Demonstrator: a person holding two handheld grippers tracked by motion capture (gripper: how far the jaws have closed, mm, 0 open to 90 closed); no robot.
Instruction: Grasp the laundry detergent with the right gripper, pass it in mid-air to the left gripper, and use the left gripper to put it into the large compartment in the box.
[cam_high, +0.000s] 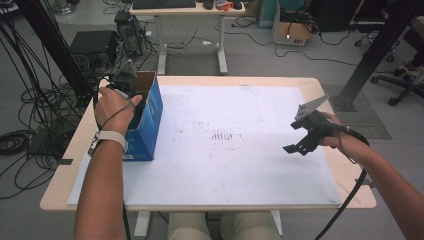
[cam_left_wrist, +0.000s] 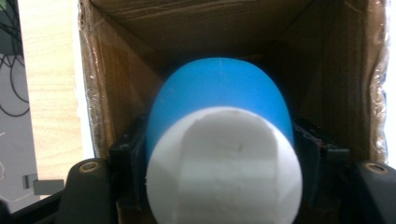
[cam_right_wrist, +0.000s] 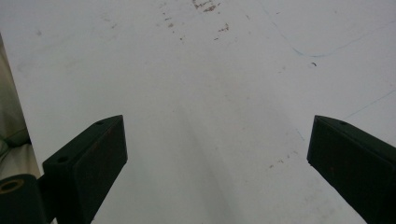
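Blue and white cup (cam_left_wrist: 219, 140) sits between the jaws of the left gripper (cam_left_wrist: 219, 186), inside the open top of the blue cardboard box (cam_high: 147, 117). In the left gripper view the cup's white flat end faces the camera and its rounded blue body points down into the brown interior of the box; the box walls rise on both sides of it. The black jaws stand just beside the cup's flanks, left and right; whether the pads press on it or have come free cannot be told from this view. In the high view the left gripper (cam_high: 125, 82) is at the box's open top, held by the left hand (cam_high: 112, 107), which wears a pale wristband. The box stands upright at the left edge of the white mat (cam_high: 230, 145), which covers most of the wooden table (cam_high: 320, 85). The right gripper (cam_high: 300, 145) hangs above the right side of the mat, well apart from the box, in the right hand (cam_high: 332, 132). The right gripper view shows its two jaws spread wide with nothing between them, just the speckled mat (cam_right_wrist: 210, 93) beneath.
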